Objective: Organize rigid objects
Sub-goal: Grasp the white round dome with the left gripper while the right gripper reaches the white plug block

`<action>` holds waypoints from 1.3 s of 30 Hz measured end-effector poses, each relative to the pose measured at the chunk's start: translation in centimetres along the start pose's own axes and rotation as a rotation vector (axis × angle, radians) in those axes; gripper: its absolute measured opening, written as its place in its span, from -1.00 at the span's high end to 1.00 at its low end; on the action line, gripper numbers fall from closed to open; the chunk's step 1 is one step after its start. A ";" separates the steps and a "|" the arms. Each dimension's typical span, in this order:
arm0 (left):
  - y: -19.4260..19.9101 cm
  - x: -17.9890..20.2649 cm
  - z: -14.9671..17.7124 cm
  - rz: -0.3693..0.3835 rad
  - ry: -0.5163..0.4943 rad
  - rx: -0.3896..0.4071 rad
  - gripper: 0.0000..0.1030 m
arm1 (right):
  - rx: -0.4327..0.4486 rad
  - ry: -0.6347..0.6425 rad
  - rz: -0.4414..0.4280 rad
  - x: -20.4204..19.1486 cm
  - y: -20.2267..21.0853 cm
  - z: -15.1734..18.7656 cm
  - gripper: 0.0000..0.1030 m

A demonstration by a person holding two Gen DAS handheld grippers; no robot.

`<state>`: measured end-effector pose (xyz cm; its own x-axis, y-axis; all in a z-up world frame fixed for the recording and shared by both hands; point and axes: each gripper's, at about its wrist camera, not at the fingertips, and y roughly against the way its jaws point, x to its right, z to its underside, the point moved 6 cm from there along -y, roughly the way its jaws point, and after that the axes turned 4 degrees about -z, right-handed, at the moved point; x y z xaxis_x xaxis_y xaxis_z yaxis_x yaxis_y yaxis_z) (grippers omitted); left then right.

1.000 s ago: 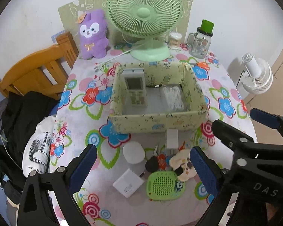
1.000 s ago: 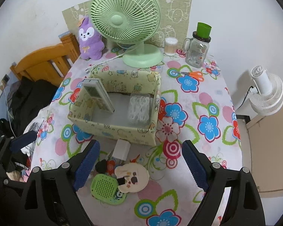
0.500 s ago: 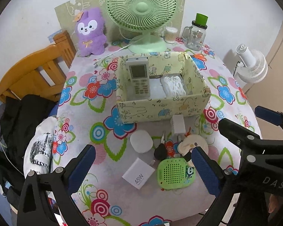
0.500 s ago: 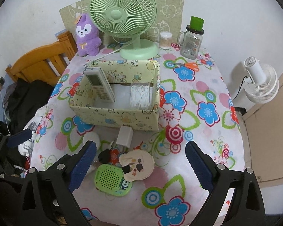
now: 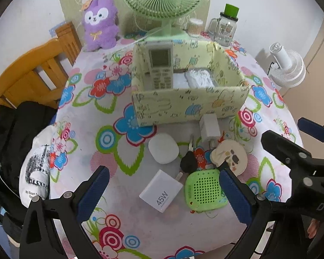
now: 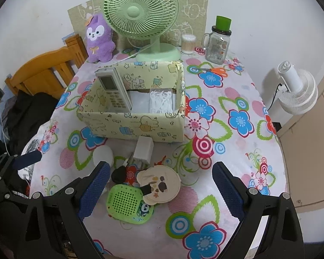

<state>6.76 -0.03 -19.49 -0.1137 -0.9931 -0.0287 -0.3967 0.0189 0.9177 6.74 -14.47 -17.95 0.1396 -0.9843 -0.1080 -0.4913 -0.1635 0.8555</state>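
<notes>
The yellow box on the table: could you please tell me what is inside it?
Inside the box a remote control leans against the wall beside a clear packet of white pieces. The near wall hides the floor's front.

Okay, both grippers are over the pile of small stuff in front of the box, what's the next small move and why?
Probably lower the left gripper onto the white 45W charger: it lies loose between the open jaws, nothing is held, and the patterned box behind has free floor space.

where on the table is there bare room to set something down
Free: the cloth right of the box, between it and the table edge; the strip left of the box toward the chair. Crowded: the patch in front of the box, with chargers, green speaker and round mirror.
</notes>
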 end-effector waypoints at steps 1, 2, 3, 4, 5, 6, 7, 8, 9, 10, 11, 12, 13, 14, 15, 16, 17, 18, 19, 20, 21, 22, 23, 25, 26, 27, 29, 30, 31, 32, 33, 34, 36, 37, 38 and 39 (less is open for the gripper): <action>-0.4 -0.1 0.2 0.001 0.001 -0.007 -0.99 | -0.001 0.002 0.002 0.0 -0.2 0.2 -0.88; -0.7 -0.1 0.4 0.001 0.002 -0.013 -0.99 | -0.002 0.003 0.003 0.0 -0.4 0.4 -0.88; -1.1 -0.2 0.6 -0.002 0.003 -0.022 -0.99 | -0.003 0.006 0.004 -0.1 -0.7 0.6 -0.88; -1.4 -0.3 0.7 -0.005 0.003 -0.029 -0.99 | -0.007 0.010 0.004 -0.2 -1.0 0.8 -0.88; -1.6 -0.4 0.8 -0.006 0.004 -0.034 -0.99 | -0.011 0.013 0.004 -0.2 -1.3 1.0 -0.88; -1.8 -0.5 0.9 -0.002 0.007 -0.037 -0.99 | -0.015 0.014 0.004 -0.3 -1.6 1.1 -0.88; -2.1 -0.5 0.9 0.001 0.008 -0.041 -0.99 | -0.020 0.016 0.005 -0.3 -1.9 1.3 -0.88; -2.3 -0.5 1.0 0.002 0.008 -0.044 -0.99 | -0.025 0.015 0.005 -0.3 -2.3 1.5 -0.88; -2.5 -0.5 1.0 -0.002 0.003 -0.046 -0.99 | -0.028 0.014 0.004 -0.3 -2.6 1.6 -0.88; -2.7 -0.5 1.0 -0.005 -0.001 -0.047 -0.99 | -0.030 0.010 0.002 -0.3 -2.8 1.7 -0.88; -3.0 -0.5 1.0 -0.007 -0.003 -0.048 -0.99 | -0.034 0.008 0.000 -0.3 -3.1 1.8 -0.88; -3.2 -0.5 1.0 -0.009 -0.006 -0.049 -0.99 | -0.036 0.006 -0.001 -0.3 -3.3 1.8 -0.88; -3.5 -0.5 1.0 -0.011 -0.007 -0.050 -0.99 | -0.039 0.004 -0.001 -0.3 -3.6 1.9 -0.88; -3.7 -0.6 1.0 -0.012 -0.009 -0.052 -0.99 | -0.043 0.001 0.000 -0.2 -3.9 1.9 -0.88; -4.0 -0.6 1.0 -0.012 -0.011 -0.054 -0.99 | -0.046 -0.002 0.001 -0.2 -4.2 2.0 -0.88; -4.3 -0.6 1.0 -0.013 -0.014 -0.057 -0.99 | -0.050 -0.004 0.001 -0.1 -4.5 2.0 -0.88; -4.5 -0.5 0.9 -0.015 -0.016 -0.059 -0.99 | -0.054 -0.005 0.003 0.0 -4.8 2.0 -0.88; -4.9 -0.5 0.9 -0.019 -0.019 -0.062 -0.99 | -0.059 -0.007 0.006 0.0 -5.2 2.1 -0.88; -5.2 -0.5 0.9 -0.022 -0.023 -0.064 -0.99 | -0.062 -0.009 0.007 0.1 -5.4 2.1 -0.88; -5.5 -0.5 0.8 -0.026 -0.029 -0.065 -0.99 | -0.066 -0.012 0.008 0.2 -5.7 2.2 -0.88; -5.7 -0.4 0.8 -0.029 -0.033 -0.066 -0.99 | -0.071 -0.015 0.010 0.2 -6.0 2.3 -0.88; -6.0 -0.4 0.8 -0.036 -0.040 -0.066 -0.99 | -0.076 -0.018 0.011 0.3 -6.3 2.3 -0.88; -6.2 -0.3 0.7 -0.039 -0.047 -0.065 -0.99 | -0.079 -0.020 0.012 0.4 -6.5 2.4 -0.88; -6.7 -0.2 0.6 -0.045 -0.067 -0.064 -0.99 | -0.088 -0.027 0.014 0.6 -7.0 2.5 -0.88; -7.0 -0.2 0.5 -0.051 -0.077 -0.062 -0.99 | -0.092 -0.029 0.014 0.6 -7.3 2.6 -0.88; -7.2 -0.2 0.4 -0.056 -0.086 -0.062 -0.99 | -0.095 -0.031 0.015 0.7 -7.5 2.6 -0.88; -7.7 -0.2 0.2 -0.058 -0.092 -0.064 -0.99 | -0.101 -0.034 0.015 0.8 -7.9 2.6 -0.88; -7.9 -0.2 0.1 -0.057 -0.091 -0.066 -0.99 | -0.102 -0.036 0.015 0.9 -8.1 2.5 -0.88; -8.1 -0.2 0.0 -0.056 -0.089 -0.066 -0.99 | -0.104 -0.039 0.014 0.9 -8.3 2.5 -0.88; -8.3 -0.2 -0.1 -0.055 -0.088 -0.068 -0.99 | -0.104 -0.040 0.013 1.0 -8.4 2.4 -0.88; -8.5 -0.3 -0.2 -0.055 -0.087 -0.069 -0.99 | -0.106 -0.040 0.012 1.0 -8.6 2.3 -0.88; -8.7 -0.3 -0.2 -0.057 -0.086 -0.070 -0.99 | -0.107 -0.040 0.012 1.0 -8.8 2.3 -0.88; -9.1 -0.4 -0.3 -0.058 -0.084 -0.074 -0.98 | -0.111 -0.038 0.010 0.9 -9.3 2.1 -0.88; -9.3 -0.4 -0.4 -0.061 -0.083 -0.078 -0.98 | -0.113 -0.037 0.009 0.8 -9.5 2.1 -0.88; -9.5 -0.4 -0.4 -0.062 -0.081 -0.082 -0.98 | -0.116 -0.035 0.008 0.7 -9.8 2.0 -0.88; -9.7 -0.3 -0.4 -0.059 -0.080 -0.087 -0.98 | -0.119 -0.033 0.006 0.6 -10.0 2.0 -0.88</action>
<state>10.98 0.08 -28.25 -0.1664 -0.9796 -0.1124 -0.3248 -0.0532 0.9443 10.04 -13.58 -27.58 0.1075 -0.9873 -0.1173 -0.3862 -0.1502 0.9101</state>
